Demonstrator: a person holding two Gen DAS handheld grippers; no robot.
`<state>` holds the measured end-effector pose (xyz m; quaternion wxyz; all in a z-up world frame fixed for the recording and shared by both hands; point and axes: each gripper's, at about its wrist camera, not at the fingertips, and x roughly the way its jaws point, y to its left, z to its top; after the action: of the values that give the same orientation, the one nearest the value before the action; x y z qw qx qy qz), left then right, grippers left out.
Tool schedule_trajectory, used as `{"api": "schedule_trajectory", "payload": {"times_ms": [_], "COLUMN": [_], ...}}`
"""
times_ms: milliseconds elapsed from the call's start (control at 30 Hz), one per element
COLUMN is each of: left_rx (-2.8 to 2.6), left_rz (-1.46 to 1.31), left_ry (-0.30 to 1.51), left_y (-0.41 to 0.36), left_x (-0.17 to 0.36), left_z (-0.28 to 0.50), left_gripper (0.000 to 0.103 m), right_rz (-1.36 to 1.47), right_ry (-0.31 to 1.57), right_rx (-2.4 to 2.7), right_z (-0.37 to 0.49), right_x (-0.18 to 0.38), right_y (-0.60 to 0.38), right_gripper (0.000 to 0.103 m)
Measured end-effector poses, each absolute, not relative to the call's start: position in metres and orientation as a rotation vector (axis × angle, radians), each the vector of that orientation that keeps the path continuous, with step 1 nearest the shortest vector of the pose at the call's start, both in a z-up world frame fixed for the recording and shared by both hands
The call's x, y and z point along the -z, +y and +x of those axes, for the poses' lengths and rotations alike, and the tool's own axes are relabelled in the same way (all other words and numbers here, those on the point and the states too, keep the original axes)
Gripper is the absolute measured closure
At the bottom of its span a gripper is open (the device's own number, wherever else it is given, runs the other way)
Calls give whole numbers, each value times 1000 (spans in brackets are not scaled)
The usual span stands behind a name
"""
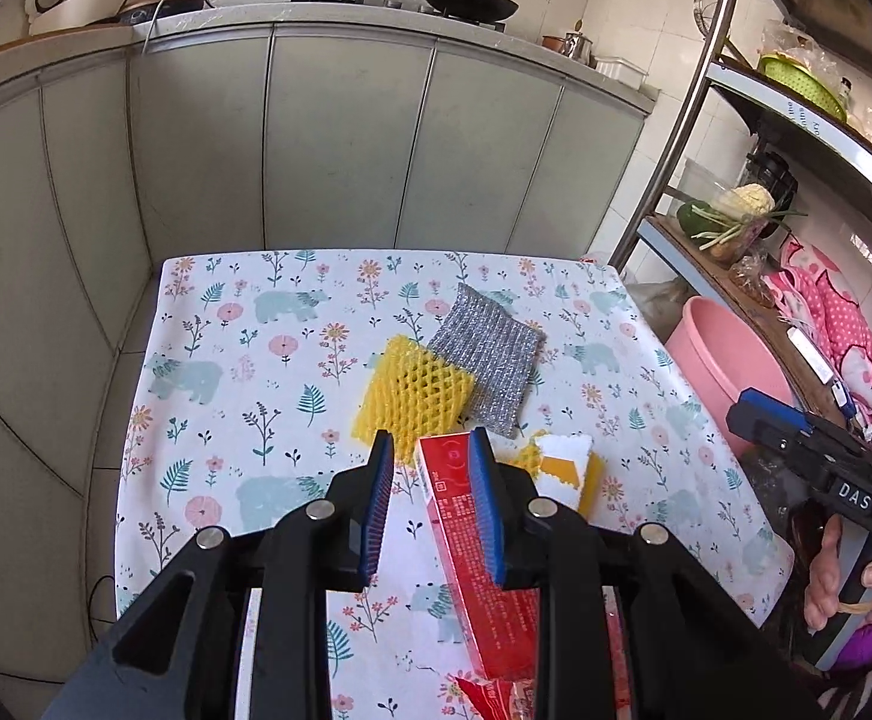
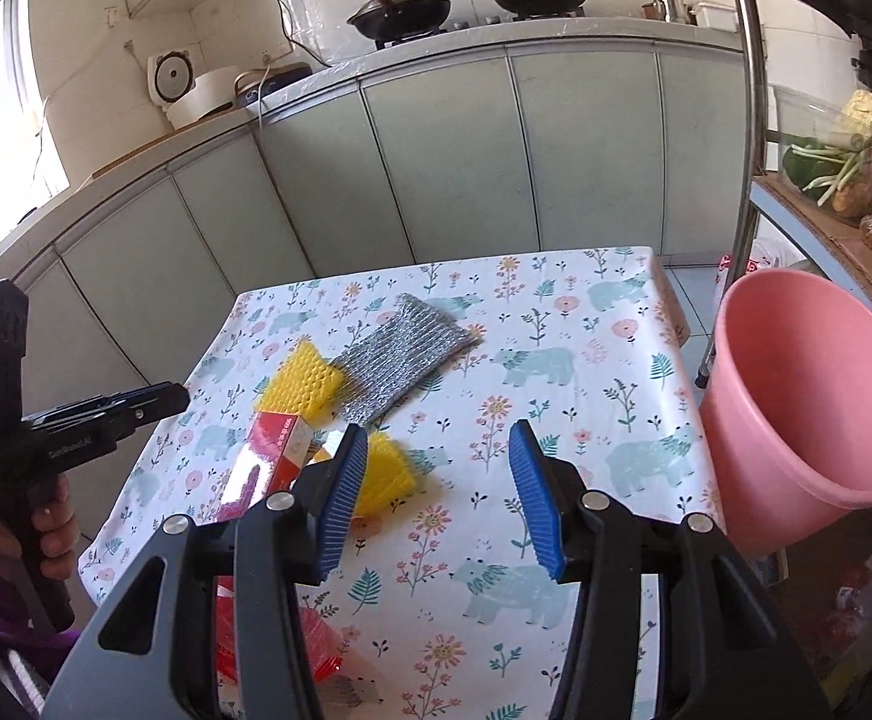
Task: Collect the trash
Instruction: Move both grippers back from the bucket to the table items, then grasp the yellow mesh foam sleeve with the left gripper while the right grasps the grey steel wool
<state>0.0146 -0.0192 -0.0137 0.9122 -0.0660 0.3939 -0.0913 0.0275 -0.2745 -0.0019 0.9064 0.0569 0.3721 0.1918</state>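
On the floral tablecloth [image 1: 244,372] lie a red box [image 1: 478,570], a yellow foam net [image 1: 415,390], a silver scouring cloth [image 1: 490,360] and a smaller yellow net with a white-orange scrap [image 1: 565,462]. My left gripper [image 1: 430,510] is open above the table, its right finger over the red box, not closed on it. My right gripper [image 2: 436,498] is open and empty above the cloth; the small yellow net [image 2: 385,474] lies by its left finger. The red box [image 2: 274,456] and the left gripper [image 2: 106,408] show at left. A pink bucket [image 2: 808,396] stands right of the table.
Grey-green kitchen cabinets [image 1: 340,138] run behind the table, with woks and a rice cooker on the counter. A metal shelf rack [image 1: 682,114] with vegetables stands to the right, behind the bucket [image 1: 718,360]. A red wrapper [image 2: 316,636] lies near the table's front edge.
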Motion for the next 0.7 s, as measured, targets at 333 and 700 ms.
{"api": "schedule_trajectory", "payload": {"times_ms": [333, 700], "left_rx": [187, 268], "left_rz": [-122, -153], "left_ry": [864, 962], "left_y": [-6, -3], "left_x": [44, 80], "left_z": [70, 115], "left_gripper": [78, 79], "right_rz": [105, 77], "right_ry": [851, 923], "right_rx": [-488, -508], "right_z": [43, 62], "right_x": [18, 32], "right_y": [-236, -215], "right_gripper": [53, 53]}}
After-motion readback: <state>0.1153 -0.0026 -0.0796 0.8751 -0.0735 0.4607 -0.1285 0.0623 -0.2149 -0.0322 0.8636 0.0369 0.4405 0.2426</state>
